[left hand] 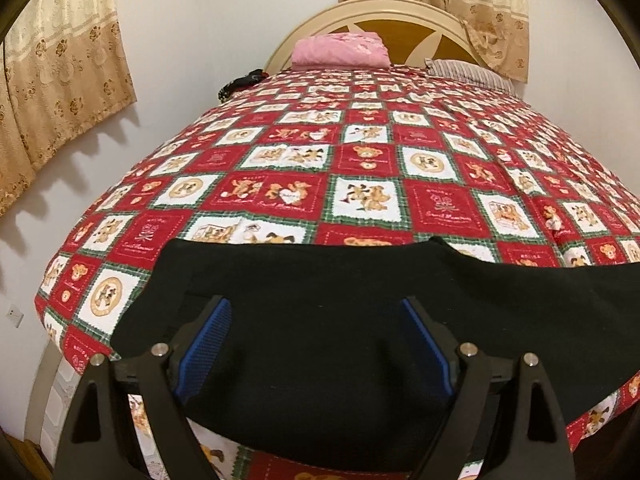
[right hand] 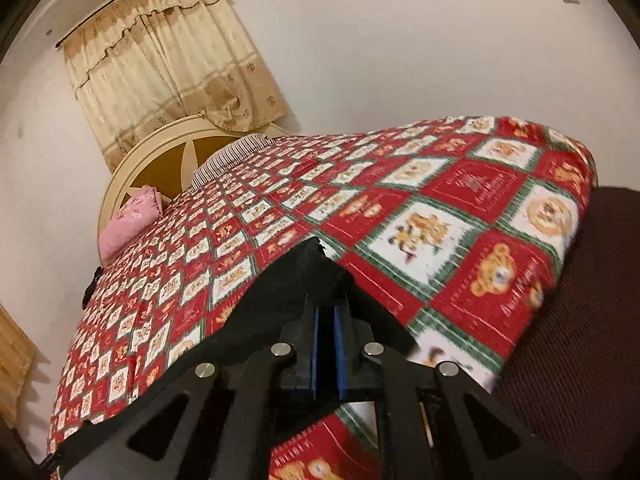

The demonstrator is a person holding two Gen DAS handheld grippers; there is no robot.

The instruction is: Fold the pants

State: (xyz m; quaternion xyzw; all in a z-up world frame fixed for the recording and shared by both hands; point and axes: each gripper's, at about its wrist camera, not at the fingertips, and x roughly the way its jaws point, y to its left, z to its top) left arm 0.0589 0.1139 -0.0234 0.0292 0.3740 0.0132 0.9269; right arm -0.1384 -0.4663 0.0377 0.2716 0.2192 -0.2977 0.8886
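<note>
Black pants (left hand: 320, 320) lie spread across the near part of a bed with a red, white and green bear-print quilt (left hand: 320, 152). My left gripper (left hand: 316, 308) is open, its blue pads wide apart above the pants' near-left part, holding nothing. My right gripper (right hand: 327, 312) is shut on a raised peak of the black pants (right hand: 304, 272), lifted a little off the quilt (right hand: 440, 220); the cloth drapes down to the left from the pinch.
A pink folded blanket (left hand: 340, 50) and a striped pillow (left hand: 468, 72) lie by the round headboard (left hand: 372, 20). Curtains (left hand: 56, 80) hang on the walls. A dark brown cushion or seat (right hand: 580, 320) sits at the bed's right edge.
</note>
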